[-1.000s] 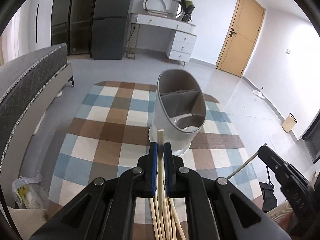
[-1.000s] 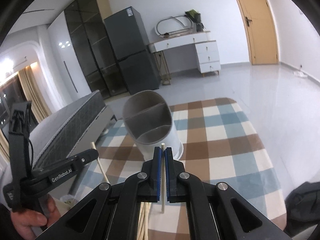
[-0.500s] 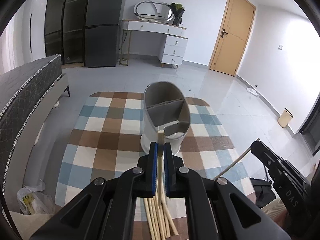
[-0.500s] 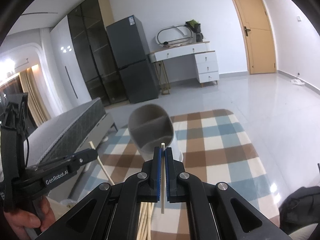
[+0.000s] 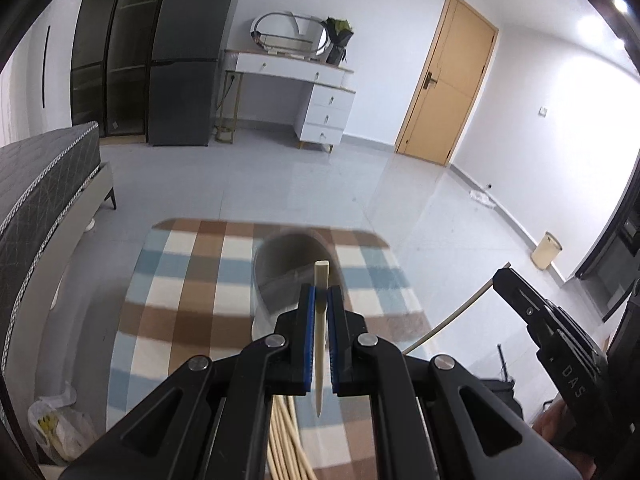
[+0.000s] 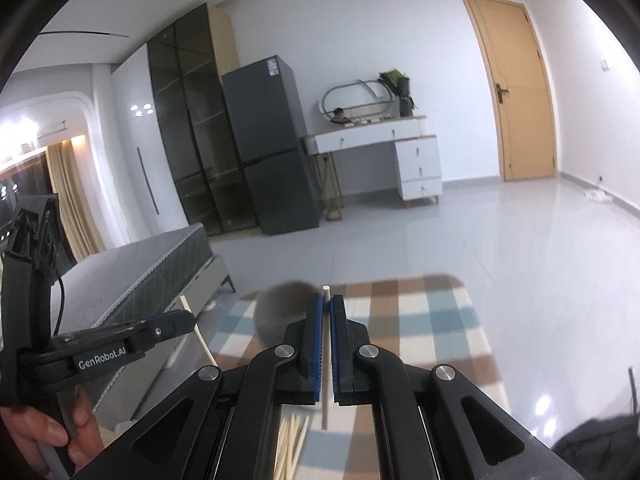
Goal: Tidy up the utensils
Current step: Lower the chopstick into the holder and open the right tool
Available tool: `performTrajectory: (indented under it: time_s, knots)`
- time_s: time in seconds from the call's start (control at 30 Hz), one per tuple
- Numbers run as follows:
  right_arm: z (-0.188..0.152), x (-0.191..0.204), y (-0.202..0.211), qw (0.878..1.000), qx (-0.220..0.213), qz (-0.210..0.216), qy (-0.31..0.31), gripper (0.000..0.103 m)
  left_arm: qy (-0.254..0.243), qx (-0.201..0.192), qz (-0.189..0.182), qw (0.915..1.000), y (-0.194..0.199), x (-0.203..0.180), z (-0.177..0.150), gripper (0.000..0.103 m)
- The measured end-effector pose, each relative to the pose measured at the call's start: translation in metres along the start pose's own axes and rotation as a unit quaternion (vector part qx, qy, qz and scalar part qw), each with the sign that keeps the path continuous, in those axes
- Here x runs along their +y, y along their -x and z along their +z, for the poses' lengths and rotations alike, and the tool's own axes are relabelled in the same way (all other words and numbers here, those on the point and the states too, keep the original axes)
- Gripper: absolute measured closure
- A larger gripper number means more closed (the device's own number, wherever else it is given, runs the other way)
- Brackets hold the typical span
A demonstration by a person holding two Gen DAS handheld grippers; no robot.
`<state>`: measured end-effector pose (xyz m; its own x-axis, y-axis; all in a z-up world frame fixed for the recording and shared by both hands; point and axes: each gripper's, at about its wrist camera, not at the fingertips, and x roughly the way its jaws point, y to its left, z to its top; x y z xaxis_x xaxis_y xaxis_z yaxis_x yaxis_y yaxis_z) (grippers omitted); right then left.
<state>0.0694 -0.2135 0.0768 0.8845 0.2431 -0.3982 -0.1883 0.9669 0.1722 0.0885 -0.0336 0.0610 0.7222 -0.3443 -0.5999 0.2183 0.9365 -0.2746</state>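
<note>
My left gripper (image 5: 319,300) is shut on a pale wooden chopstick (image 5: 320,320) that stands upright between its blue pads. My right gripper (image 6: 325,312) is shut on another chopstick (image 6: 325,360), also upright. A grey divided utensil holder (image 5: 280,276) stands on the checked rug just beyond both grippers and looks blurred; it also shows in the right wrist view (image 6: 280,308). Several loose chopsticks (image 5: 286,436) lie on the rug below the left gripper. Each gripper shows in the other's view: the right gripper (image 5: 504,276) and the left gripper (image 6: 188,316).
The checked rug (image 5: 180,304) lies on a glossy tiled floor. A grey bed (image 5: 44,184) runs along the left. A dark fridge (image 5: 184,60), a white dressing table (image 5: 296,76) and a wooden door (image 5: 444,92) stand at the far wall. A plastic bag (image 5: 56,420) lies lower left.
Both grippers have risen and tilted up with their chopsticks. The utensil holder and rug have dropped lower in both views and look smaller.
</note>
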Motion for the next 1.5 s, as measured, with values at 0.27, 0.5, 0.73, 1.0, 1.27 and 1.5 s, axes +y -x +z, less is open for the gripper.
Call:
performTrajectory:
  time_s: [0.27, 0.5, 0.73, 1.0, 1.27, 1.5]
  knots:
    - [0.066, 0.021, -0.035, 0.997, -0.031, 0.024, 0.064, 0.100, 0.021, -0.036, -0.009, 0.9991, -0.011, 0.010, 0.056, 0.101]
    - [0.096, 0.045, -0.082, 0.992, -0.033, 0.055, 0.105, 0.100, 0.038, -0.063, -0.007, 0.9973, -0.035, 0.031, 0.090, 0.101]
    - [0.086, 0.052, -0.126, 0.989, -0.002, 0.079, 0.124, 0.100, 0.035, -0.061, 0.001, 0.9975, -0.059, 0.045, 0.086, 0.101]
    - [0.059, 0.055, -0.157, 0.981, 0.053, 0.094, 0.164, 0.100, 0.045, -0.030, -0.003, 0.9985, -0.079, 0.057, 0.072, 0.101]
    - [0.038, 0.065, -0.161, 0.971, 0.085, 0.126, 0.186, 0.098, 0.050, 0.036, -0.012, 0.9980, -0.084, 0.057, 0.073, 0.100]
    - [0.035, 0.046, -0.133, 0.980, 0.072, 0.116, 0.147, 0.068, 0.068, 0.030, 0.027, 0.9969, -0.057, 0.062, 0.074, 0.060]
